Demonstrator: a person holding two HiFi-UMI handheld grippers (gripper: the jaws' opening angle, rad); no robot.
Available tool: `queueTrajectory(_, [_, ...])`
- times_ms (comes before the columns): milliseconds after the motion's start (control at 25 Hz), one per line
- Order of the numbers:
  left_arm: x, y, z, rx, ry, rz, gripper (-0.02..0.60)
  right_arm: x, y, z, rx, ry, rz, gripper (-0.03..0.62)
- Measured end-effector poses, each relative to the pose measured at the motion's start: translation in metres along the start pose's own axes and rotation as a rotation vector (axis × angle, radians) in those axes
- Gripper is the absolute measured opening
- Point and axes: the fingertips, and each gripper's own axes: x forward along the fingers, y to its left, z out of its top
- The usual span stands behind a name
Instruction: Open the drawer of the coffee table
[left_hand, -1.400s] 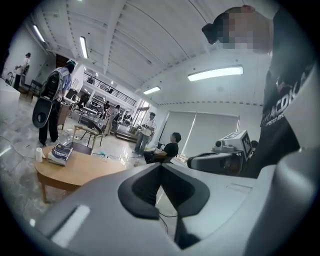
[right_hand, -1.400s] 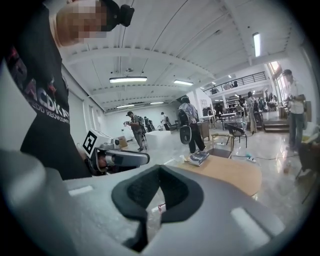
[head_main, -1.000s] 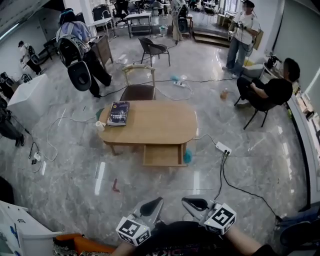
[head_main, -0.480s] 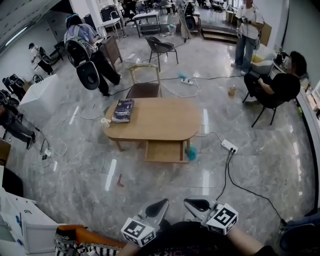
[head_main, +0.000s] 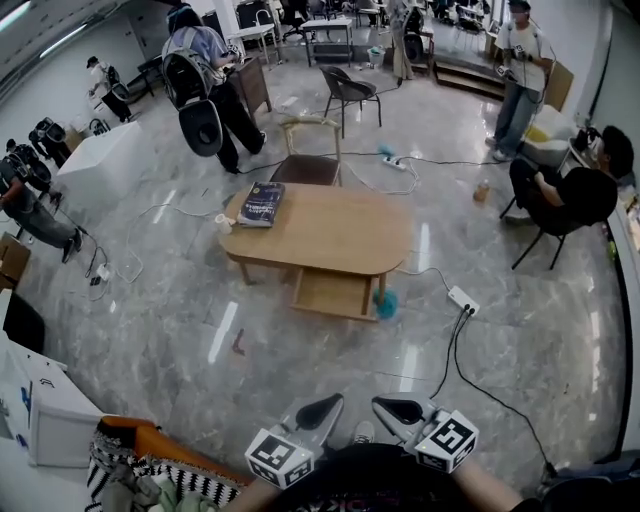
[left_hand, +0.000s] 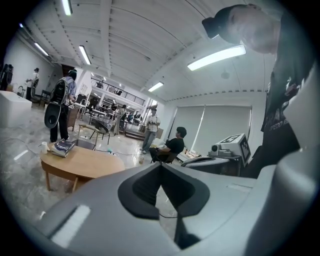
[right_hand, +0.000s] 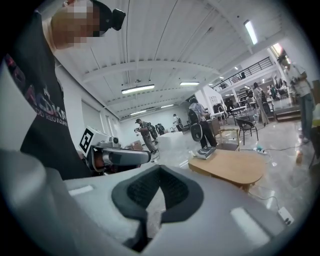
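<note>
The oval wooden coffee table (head_main: 330, 235) stands mid-floor, well ahead of me. Its drawer (head_main: 333, 293) is pulled out on the near side and looks empty. A dark blue book (head_main: 262, 203) lies on the table's left end. My left gripper (head_main: 322, 408) and right gripper (head_main: 392, 408) hang close to my body at the bottom of the head view, both shut and holding nothing, far from the table. The left gripper view has the table (left_hand: 82, 162) at its left; the right gripper view has the table (right_hand: 230, 167) at its right.
A teal object (head_main: 386, 304) lies by the drawer's right corner. A power strip (head_main: 461, 299) and cables cross the floor on the right. A chair (head_main: 308, 165) stands behind the table. A seated person (head_main: 575, 195) and several standing people are around. Striped cloth (head_main: 150, 475) lies at bottom left.
The view has swung: table and drawer sit a little further right and up in the picture, and striped cloth has come into sight at bottom left. Both grippers stay shut by my body.
</note>
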Motion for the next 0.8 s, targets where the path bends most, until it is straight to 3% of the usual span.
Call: queueTrajectory(800, [-0.011,-0.006,0.0,0.005,-0.021,-0.008,0.006,0.0,0.016,0.003,-0.06,0.028,0.016,0.002])
